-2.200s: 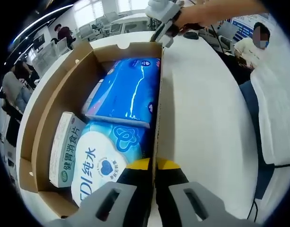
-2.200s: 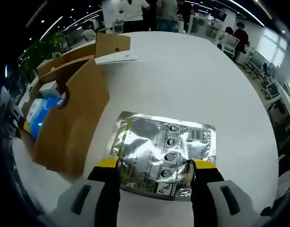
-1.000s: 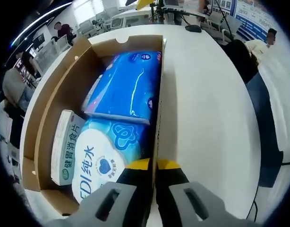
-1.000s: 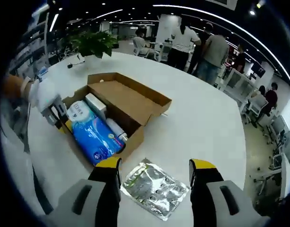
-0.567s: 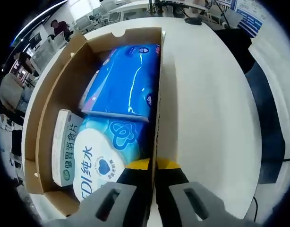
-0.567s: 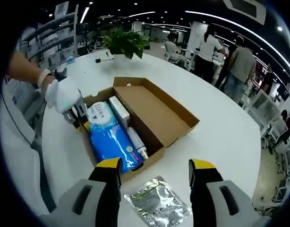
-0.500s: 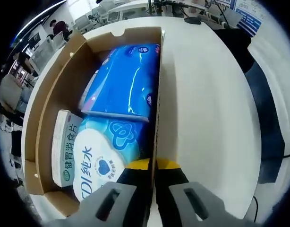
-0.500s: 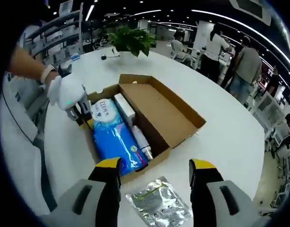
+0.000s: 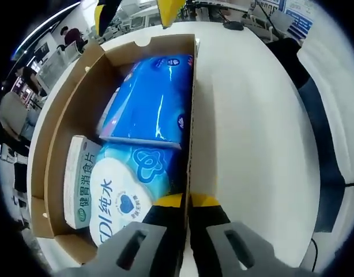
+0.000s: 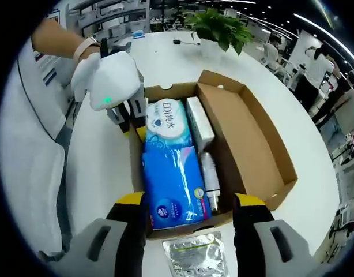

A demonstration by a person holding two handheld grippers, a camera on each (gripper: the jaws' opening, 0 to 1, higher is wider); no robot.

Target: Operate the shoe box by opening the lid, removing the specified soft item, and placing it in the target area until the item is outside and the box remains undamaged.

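Observation:
The cardboard shoe box [image 9: 61,138] lies open on the white table, its lid [image 10: 252,138] folded out flat. Inside are a blue soft pack [image 9: 157,107], a white-and-blue wipes pack [image 9: 128,193], a white carton [image 9: 79,182] and a slim tube [image 10: 208,179]. My left gripper [image 9: 187,202] is shut on the box's side wall. In the right gripper view a white-gloved hand holds the left gripper [image 10: 131,118] at the box's far corner. My right gripper [image 10: 190,202] hovers open above the blue soft pack [image 10: 171,184], holding nothing. A silver foil pouch [image 10: 194,257] lies on the table just outside the box.
The white table [image 9: 252,144] runs wide to the right of the box. A potted plant [image 10: 220,29] stands at the table's far end. A person's white sleeve [image 10: 33,144] fills the left side. The right gripper's yellow tips [image 9: 168,7] show beyond the box.
My right gripper left the silver pouch on the table, rose, and has swung over the open box. The left gripper has stayed clamped on the box wall.

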